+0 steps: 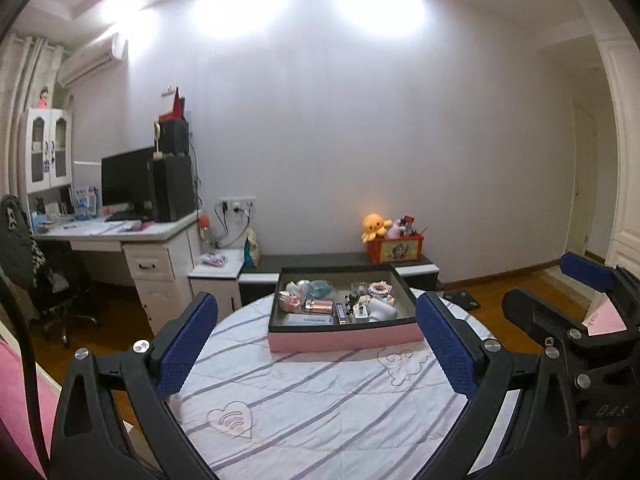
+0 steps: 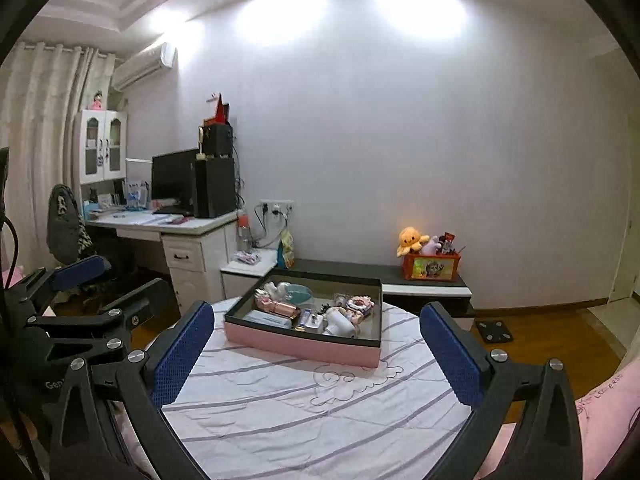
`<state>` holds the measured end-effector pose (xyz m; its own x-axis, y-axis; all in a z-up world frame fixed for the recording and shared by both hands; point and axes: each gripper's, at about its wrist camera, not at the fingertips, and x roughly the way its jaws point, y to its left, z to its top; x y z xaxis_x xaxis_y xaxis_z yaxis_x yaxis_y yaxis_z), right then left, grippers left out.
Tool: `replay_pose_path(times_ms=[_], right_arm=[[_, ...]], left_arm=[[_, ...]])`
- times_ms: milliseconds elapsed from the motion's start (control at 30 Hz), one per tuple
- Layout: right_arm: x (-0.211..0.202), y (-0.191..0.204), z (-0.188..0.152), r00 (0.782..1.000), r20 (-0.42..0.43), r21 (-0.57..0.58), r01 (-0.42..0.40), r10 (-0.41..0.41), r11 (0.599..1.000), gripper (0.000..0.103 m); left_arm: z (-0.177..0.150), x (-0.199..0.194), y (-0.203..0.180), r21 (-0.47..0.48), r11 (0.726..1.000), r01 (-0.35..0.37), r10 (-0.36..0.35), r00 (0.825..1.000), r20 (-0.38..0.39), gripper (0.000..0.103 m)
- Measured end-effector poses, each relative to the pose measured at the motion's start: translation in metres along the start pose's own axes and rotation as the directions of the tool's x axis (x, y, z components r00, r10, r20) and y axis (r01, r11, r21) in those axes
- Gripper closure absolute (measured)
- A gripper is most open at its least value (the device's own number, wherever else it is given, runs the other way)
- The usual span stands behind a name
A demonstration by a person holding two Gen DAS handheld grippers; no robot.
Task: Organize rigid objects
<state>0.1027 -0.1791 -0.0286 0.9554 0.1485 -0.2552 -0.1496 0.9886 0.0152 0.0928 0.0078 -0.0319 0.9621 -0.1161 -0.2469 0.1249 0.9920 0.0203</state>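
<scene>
At far left a desk (image 1: 120, 236) with a dark monitor (image 1: 126, 182) stands by the wall, its small clutter too blurred to name. The left gripper (image 1: 316, 344) is spread wide with nothing between its blue pads, its body cut off by the frame. Beyond it, on the striped round table (image 1: 304, 404), sits the pink box (image 1: 344, 312) of small objects, crowded and hard to tell apart. The right gripper (image 2: 316, 354) gapes wide too, empty.

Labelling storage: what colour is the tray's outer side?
Pink, with a dark rim, on the tray; the right wrist view shows it best.
</scene>
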Motion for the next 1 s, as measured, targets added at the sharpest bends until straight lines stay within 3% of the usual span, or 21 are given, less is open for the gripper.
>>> replay_pose_path(times_ms=[200,433,1000], right_arm=[[-0.048,0.011,0.005,0.997,0.071,-0.02,-0.005,0.006,1.0,0.0],[-0.08,0.022,0.01,0.991,0.133,-0.023,-0.001,0.004,1.0,0.0],[-0.09,0.024,0.009,0.99,0.143,-0.014,0.012,-0.01,1.0,0.0]], left_arm=[[0.007,-0.053,-0.005,0.026,0.998,-0.065,0.062,0.994,0.086,0.002],[0.014,-0.082,-0.009,0.045,0.994,-0.096,0.088,0.984,0.153,0.002],[0.012,-0.084,-0.01,0.026,0.996,-0.084,0.079,0.985,0.154,0.002]])
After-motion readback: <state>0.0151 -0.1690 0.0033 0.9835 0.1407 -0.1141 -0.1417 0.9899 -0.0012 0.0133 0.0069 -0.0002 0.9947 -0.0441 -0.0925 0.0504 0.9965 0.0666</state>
